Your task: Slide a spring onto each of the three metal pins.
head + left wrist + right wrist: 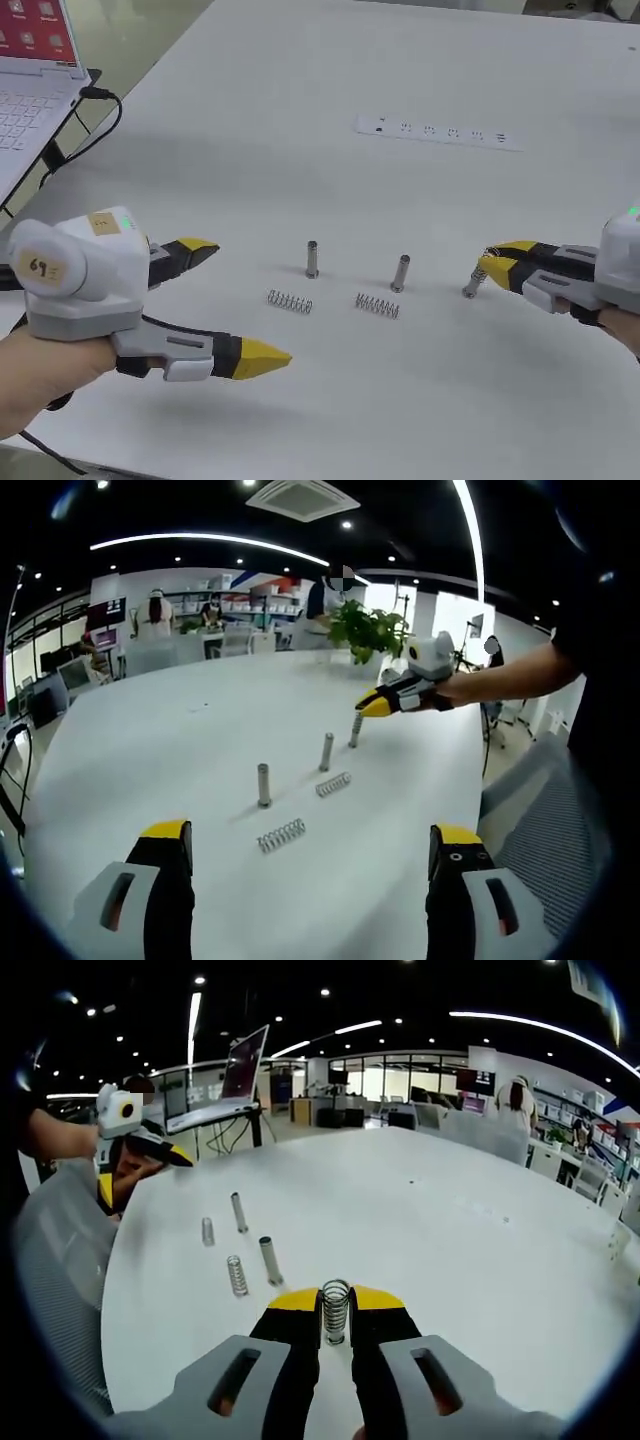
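Two metal pins [312, 258] [400, 272] stand upright on the white table [300, 140]. In front of each lies a loose spring [290, 301] [377, 306]. My right gripper [495, 258] is shut on a third spring [336, 1312], held over the leaning third pin [472, 286]. How far the spring reaches down that pin is unclear. My left gripper [235, 300] hovers wide open left of the pins, nothing between its fingers. The left gripper view has the left gripper [310, 832], the near spring [281, 834], the pins [263, 785] and the right gripper [385, 702].
An open laptop [30, 80] with a black cable [100, 120] sits at the table's far left. A white power strip [440, 133] lies behind the pins. A potted plant [368, 630] and office desks show beyond the table.
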Demonstrator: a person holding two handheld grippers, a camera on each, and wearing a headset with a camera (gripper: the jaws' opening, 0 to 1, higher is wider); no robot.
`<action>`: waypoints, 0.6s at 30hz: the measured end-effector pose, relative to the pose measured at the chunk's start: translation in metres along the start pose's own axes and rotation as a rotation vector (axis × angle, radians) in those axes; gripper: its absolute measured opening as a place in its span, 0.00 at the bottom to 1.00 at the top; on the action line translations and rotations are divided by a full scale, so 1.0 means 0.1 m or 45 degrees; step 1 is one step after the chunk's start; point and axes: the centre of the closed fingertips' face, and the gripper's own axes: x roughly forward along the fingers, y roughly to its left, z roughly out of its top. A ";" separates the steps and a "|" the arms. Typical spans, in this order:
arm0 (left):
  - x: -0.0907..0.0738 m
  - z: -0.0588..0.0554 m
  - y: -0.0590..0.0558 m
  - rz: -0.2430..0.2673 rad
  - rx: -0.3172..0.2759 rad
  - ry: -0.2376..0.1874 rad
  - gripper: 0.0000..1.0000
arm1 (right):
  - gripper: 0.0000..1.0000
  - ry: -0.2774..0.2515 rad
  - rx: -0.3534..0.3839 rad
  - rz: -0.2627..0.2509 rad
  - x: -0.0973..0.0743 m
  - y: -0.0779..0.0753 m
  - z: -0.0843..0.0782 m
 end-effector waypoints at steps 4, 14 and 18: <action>0.00 0.01 0.00 0.001 -0.003 -0.004 0.96 | 0.08 0.012 0.008 0.000 0.03 0.00 -0.06; -0.01 -0.01 -0.01 0.002 -0.001 0.005 0.96 | 0.08 0.055 0.003 0.011 0.08 0.02 -0.21; -0.01 -0.01 -0.01 0.003 -0.002 0.004 0.96 | 0.09 0.083 0.033 0.026 0.09 0.02 -0.22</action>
